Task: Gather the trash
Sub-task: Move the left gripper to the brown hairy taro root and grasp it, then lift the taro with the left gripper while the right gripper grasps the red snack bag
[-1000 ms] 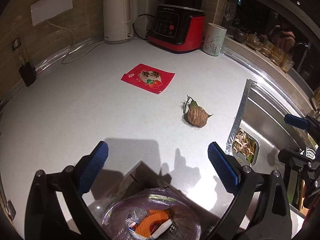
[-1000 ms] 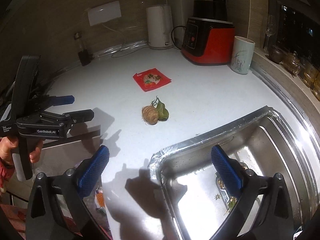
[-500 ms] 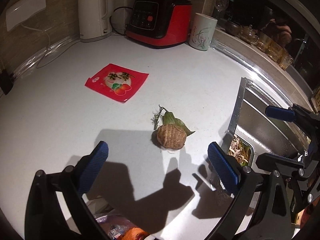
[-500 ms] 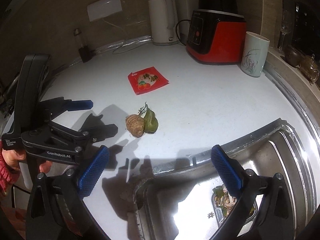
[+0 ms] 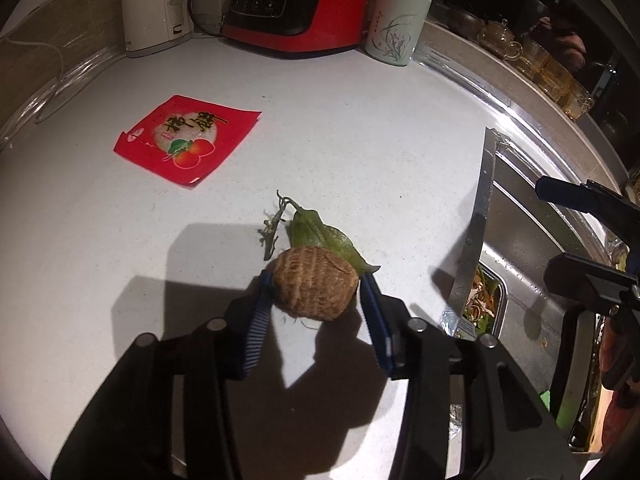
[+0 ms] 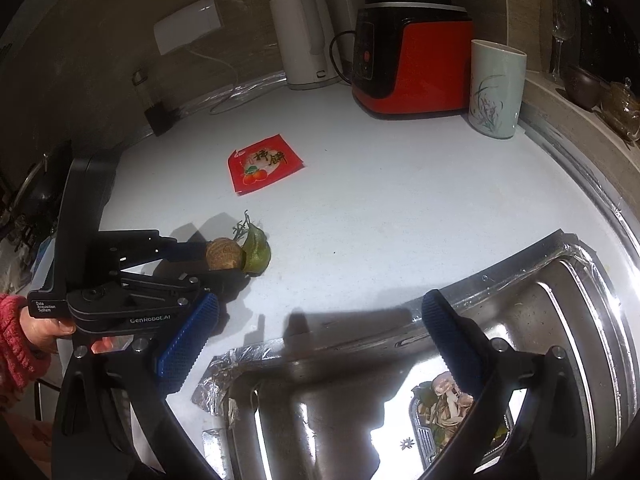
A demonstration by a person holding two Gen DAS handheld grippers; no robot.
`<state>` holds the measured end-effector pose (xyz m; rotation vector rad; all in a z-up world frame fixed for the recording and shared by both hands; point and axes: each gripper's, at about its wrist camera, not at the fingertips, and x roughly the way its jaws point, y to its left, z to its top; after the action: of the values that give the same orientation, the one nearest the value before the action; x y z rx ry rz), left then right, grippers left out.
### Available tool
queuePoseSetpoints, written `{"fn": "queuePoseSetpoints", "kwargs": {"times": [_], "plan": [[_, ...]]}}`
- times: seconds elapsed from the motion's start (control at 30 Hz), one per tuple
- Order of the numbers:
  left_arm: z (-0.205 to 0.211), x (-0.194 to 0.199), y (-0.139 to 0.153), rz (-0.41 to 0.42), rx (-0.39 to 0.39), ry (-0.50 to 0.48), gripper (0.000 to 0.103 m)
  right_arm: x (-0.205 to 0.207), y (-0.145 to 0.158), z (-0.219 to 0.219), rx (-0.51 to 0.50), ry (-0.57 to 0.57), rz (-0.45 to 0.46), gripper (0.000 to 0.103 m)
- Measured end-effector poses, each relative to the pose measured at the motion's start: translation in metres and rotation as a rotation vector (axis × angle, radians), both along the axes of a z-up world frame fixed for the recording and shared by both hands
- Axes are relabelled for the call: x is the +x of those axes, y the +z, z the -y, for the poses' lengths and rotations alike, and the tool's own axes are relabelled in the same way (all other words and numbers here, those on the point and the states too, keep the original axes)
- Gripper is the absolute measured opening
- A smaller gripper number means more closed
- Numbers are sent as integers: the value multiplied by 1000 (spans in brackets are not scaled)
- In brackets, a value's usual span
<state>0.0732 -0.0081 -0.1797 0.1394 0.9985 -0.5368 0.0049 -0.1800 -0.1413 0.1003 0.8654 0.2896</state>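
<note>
A: Trash first: a brown taro chunk (image 5: 315, 288), rough and ribbed with fibrous rings, rounded on top and cut flat at one end, lies on the white counter (image 5: 360, 152) not far from the sink edge.

B: What lies with it?

A: A crumpled green leaf (image 5: 320, 236) is tucked against its far side, touching it, and a thin twisted stem (image 5: 274, 224) lies just beside the leaf.

B: Is anything gripping the chunk?

A: The left gripper (image 5: 316, 280) has it between its blue ribbed fingers (image 5: 256, 328), one on each side. They are closing in, and both pads look to be against the chunk's flanks. It rests on the counter.

B: More trash?

A: A flat red snack wrapper (image 5: 188, 140) with printed fruit and characters lies farther back, well apart from the chunk.

B: The other tool?

A: The right gripper (image 6: 320, 336) hangs over the sink (image 6: 560, 300) edge, fingers spread wide with nothing between them. Down in the sink sits a strainer basket (image 6: 452, 404) of wet food scraps.

B: And behind?

A: A white kettle (image 5: 154, 4), a red and black blender base (image 5: 296, 4) and a pale cup (image 5: 396, 24) with a plant drawing stand along the back wall. A red knitted sleeve (image 6: 16, 344) shows at the hand (image 6: 46, 330) gripping the left tool.
</note>
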Motion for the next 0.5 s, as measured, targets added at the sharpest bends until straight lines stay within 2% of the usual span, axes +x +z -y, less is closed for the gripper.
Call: {"fn": "queuePoseSetpoints", "kwargs": {"times": [0.27, 0.5], "plan": [[-11, -2, 5, 1, -36, 22, 42, 22, -8, -9, 9, 66, -11, 101], [-39, -12, 30, 36, -77, 98, 42, 98, -8, -51, 0, 213, -11, 101]]}}
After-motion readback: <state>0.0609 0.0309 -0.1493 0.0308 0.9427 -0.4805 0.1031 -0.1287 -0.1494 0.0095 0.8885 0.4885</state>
